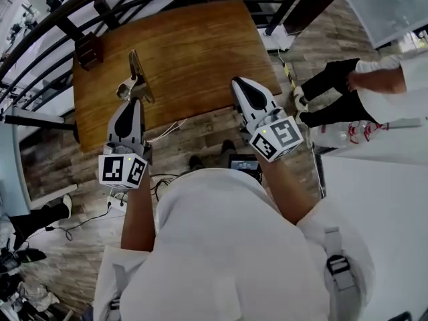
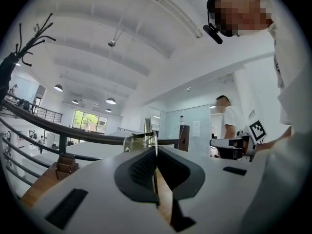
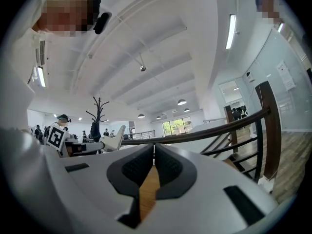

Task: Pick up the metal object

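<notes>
Left gripper (image 1: 136,103): jaws closed tight on the thin flat blade of the spring-loaded metal clip (image 1: 138,72), held over the near left part of the wooden table (image 1: 200,52); contact between clip and tabletop not discernible. Right gripper (image 1: 239,85): jaws together, nothing between them, over the table's near right edge, well apart from the clip
</notes>
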### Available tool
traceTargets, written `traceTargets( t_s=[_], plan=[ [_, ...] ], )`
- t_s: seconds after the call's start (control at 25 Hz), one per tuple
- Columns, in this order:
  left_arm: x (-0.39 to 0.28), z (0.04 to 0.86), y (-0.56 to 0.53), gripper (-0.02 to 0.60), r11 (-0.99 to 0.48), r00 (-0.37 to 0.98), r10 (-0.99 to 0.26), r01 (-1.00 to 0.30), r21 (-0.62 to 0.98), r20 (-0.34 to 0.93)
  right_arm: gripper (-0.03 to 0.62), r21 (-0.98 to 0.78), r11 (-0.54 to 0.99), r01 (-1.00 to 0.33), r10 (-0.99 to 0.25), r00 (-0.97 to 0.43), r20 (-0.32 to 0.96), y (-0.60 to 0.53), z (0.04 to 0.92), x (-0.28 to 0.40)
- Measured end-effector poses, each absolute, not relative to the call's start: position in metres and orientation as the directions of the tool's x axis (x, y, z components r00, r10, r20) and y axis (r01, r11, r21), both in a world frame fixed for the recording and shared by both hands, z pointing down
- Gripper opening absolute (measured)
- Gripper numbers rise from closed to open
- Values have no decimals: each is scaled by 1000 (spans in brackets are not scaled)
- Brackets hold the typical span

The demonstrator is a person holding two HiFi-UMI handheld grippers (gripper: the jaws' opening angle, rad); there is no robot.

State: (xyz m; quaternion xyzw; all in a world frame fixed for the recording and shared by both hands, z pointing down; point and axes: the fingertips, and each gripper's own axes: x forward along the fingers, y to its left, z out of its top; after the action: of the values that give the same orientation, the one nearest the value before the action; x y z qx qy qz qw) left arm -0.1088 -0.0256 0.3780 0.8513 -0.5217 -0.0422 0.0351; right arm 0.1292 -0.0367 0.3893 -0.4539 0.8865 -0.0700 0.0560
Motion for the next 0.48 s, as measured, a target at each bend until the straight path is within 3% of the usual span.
traceTargets(
  t_s=[0.48],
  plan=[
    [-89, 382, -35, 20, -532, 534, -845, -834, 147, -33, 25, -173, 515, -840, -854, -519, -23, -30, 389, 148]
  ],
)
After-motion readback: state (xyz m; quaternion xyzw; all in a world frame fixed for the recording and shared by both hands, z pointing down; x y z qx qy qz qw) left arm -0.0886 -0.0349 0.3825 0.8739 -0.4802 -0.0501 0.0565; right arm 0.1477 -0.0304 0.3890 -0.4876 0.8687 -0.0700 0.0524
